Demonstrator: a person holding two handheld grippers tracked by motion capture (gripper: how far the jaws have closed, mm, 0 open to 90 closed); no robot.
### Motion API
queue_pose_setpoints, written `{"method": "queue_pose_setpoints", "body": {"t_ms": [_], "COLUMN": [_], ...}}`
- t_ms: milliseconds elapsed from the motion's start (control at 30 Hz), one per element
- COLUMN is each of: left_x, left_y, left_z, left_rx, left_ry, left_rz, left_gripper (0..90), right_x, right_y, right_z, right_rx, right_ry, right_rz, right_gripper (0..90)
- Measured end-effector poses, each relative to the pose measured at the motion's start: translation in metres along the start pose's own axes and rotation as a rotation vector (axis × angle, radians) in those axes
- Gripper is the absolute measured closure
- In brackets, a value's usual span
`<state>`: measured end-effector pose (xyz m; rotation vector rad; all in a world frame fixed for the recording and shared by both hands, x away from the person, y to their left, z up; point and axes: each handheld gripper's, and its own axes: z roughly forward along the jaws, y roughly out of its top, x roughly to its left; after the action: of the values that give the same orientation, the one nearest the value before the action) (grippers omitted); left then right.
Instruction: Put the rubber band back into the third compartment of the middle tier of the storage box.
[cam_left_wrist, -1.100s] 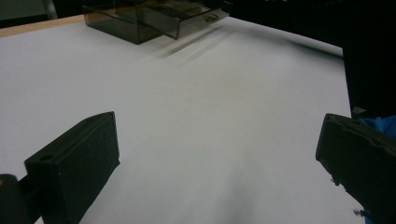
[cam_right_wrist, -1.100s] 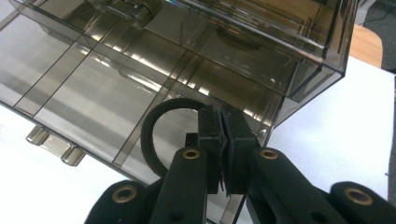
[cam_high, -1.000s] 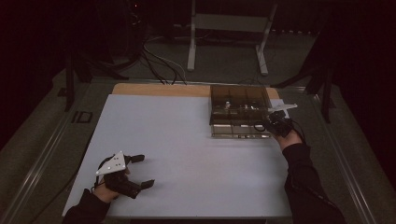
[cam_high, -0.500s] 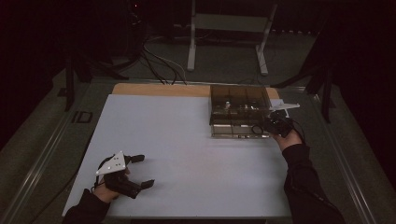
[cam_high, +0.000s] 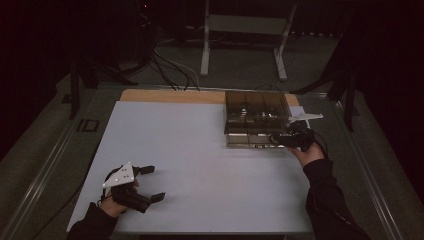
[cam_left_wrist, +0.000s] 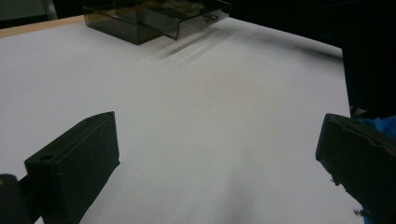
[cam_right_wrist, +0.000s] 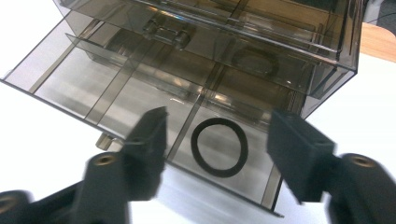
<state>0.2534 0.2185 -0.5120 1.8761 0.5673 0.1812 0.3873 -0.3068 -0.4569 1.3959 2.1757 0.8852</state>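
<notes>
Right gripper (cam_right_wrist: 217, 154): hovering over the pulled-out bottom drawer of the organizer at the far right of the table; in the high view (cam_high: 280, 140) it is pointing left at the box's near right corner. Its jaws have just been opening and are standing apart, with nothing pressed between the pads.

Black ring (cam_right_wrist: 218, 147): lying flat on the floor of the drawer's near right compartment, free of both jaws. In the right gripper view it is sitting in the gap between the two fingertips and below them, closer to the left fingertip than to the right one, touching neither.

Drawer (cam_right_wrist: 79, 84): standing open toward the near side, made of smoky clear plastic and split by thin dividers; the ring's compartment is bounded on its left by one such divider.

Organizer box (cam_high: 256, 119): resting at the far right of the table, its upper drawers closed. A second dark ring (cam_right_wrist: 252, 62) is showing dimly through the drawer above.

Left gripper (cam_high: 149, 183): resting at the near left of the table, well apart from the box and the ring. Its jaws are spread wide, with only bare table surface between them in the left gripper view (cam_left_wrist: 219, 163).

Table (cam_high: 200, 165): a white sheet is covering it, with a wooden strip along the far edge.

Person: a dark sleeve (cam_high: 325, 200) is coming in from the near right, the hand gripping the right tool.
</notes>
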Motion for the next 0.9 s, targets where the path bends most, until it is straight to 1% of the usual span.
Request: {"method": "queue_pose_setpoints", "body": {"t_ms": [67,100,133,200,233,267,333,400,433,500,633,667,733,767,900], "left_x": [0.000,0.000,0.000,0.000,0.000,0.000,0.000,0.000,0.000,0.000,0.000,0.000,0.000,0.000,0.000], "left_y": [0.000,0.000,0.000,0.000,0.000,0.000,0.000,0.000,0.000,0.000,0.000,0.000,0.000,0.000,0.000], "left_z": [0.000,0.000,0.000,0.000,0.000,0.000,0.000,0.000,0.000,0.000,-0.001,-0.001,-0.001,-0.001,-0.001], "left_rx": [0.002,0.003,0.004,0.001,0.001,0.002,0.001,0.000,0.001,0.002,-0.001,0.000,-0.001,-0.001,-0.003], "left_ry": [-0.001,0.000,0.000,-0.001,-0.001,-0.001,-0.002,-0.001,-0.002,-0.001,0.000,-0.003,-0.003,-0.003,-0.001], "left_rz": [0.000,0.001,0.002,0.001,0.001,0.001,0.000,0.001,0.001,0.001,0.000,-0.002,0.000,0.000,0.000], "left_gripper": [1.0,1.0,1.0,1.0,1.0,1.0,1.0,1.0,1.0,1.0,1.0,1.0,1.0,1.0,1.0], "right_x": [0.002,0.006,0.006,0.011,0.011,0.014,0.015,0.018,0.021,0.023,0.027,0.030,0.034,0.036,0.042], "right_y": [0.000,-0.002,-0.002,-0.004,-0.004,-0.005,-0.005,-0.006,-0.007,-0.009,-0.011,-0.013,-0.015,-0.016,-0.020], "right_z": [-0.001,-0.005,-0.005,-0.009,-0.009,-0.011,-0.012,-0.014,-0.014,-0.015,-0.016,-0.016,-0.014,-0.014,-0.012], "right_rx": [0.002,-0.003,-0.003,-0.009,-0.009,-0.016,-0.019,-0.018,-0.012,-0.010,-0.014,-0.009,-0.009,-0.012,-0.020], "right_ry": [0.002,0.009,0.009,0.002,0.002,-0.006,-0.009,-0.011,-0.023,-0.033,-0.039,-0.038,-0.050,-0.050,-0.066], "right_rz": [0.003,0.004,0.004,0.002,0.002,0.007,0.009,0.015,0.007,0.008,0.013,0.010,0.004,0.003,0.006], "right_gripper": [32.9,30.8,30.8,25.4,25.4,20.6,19.2,15.3,13.8,9.3,6.4,3.3,3.0,1.3,0.0]}}
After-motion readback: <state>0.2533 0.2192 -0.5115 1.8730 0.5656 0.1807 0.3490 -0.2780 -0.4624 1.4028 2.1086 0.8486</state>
